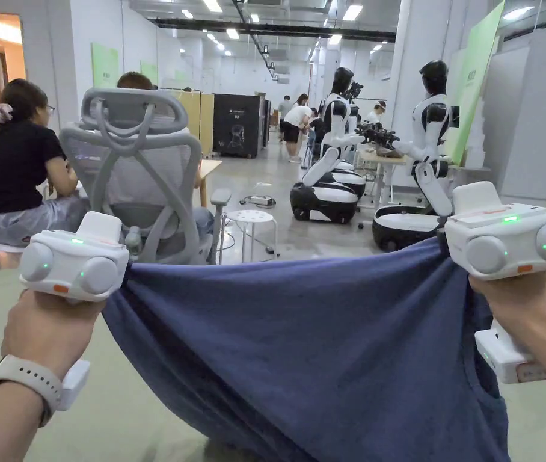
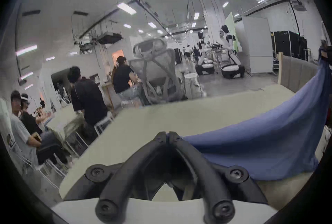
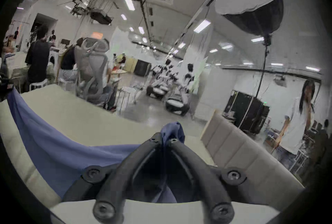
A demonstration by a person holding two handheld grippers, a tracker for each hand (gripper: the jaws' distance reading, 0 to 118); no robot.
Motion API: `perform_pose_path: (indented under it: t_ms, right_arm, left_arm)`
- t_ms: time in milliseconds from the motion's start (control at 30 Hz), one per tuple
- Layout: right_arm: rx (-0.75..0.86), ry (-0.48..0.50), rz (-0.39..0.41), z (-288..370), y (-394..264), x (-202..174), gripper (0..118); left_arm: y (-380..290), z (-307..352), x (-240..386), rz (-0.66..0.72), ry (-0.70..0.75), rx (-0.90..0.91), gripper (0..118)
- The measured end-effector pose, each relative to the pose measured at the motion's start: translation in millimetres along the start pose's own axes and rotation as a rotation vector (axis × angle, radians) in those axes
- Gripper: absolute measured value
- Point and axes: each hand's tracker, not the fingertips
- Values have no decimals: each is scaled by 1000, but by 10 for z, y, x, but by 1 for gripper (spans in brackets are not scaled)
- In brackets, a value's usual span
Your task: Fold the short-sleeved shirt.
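Both grippers, left gripper (image 2: 167, 136) and right gripper (image 3: 166, 139), pinch tight on the blue shirt (image 1: 326, 349), lifting it above the table (image 1: 139, 421) so it hangs straight.

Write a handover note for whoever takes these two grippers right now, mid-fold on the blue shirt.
Left gripper: jaws closed on one end of the blue short-sleeved shirt's top edge.
Right gripper: jaws closed on the other end, a bunch of fabric poking out past the tips.
Shirt: held up and stretched between the two grippers, its top edge sagging in the middle, the rest hanging toward the pale green table; whether its lower part rests on the table cannot be told.
Done: shirt picked up and spread.
Left: no fold is visible yet. Probably lay it flat on the table, then fold.
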Motion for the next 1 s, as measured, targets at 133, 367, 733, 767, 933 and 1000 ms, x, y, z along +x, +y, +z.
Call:
perform_pose_path:
  t_ms: [133, 367, 733, 767, 933, 1000]
  right_arm:
    - [73, -79, 57, -52, 396, 91, 3]
    - [160, -144, 63, -315, 1076, 270, 3]
    - [207, -150, 0, -619, 1174, 385, 3]
    - [188, -137, -24, -670, 1042, 364, 3]
    - [83, -126, -26, -954, 166, 156, 3]
    - [64, -121, -33, -1033, -5, 165, 3]
  left_arm:
    - [646, -77, 22, -58, 77, 87, 0]
    - [1698, -252, -53, -82, 156, 222, 0]
    - [1932, -564, 57, -131, 183, 279, 0]
    - [1792, -641, 106, -129, 172, 253, 0]
    - [891, -1040, 441, -132, 134, 132, 0]
    - [695, -1071, 501, -116, 103, 92, 0]
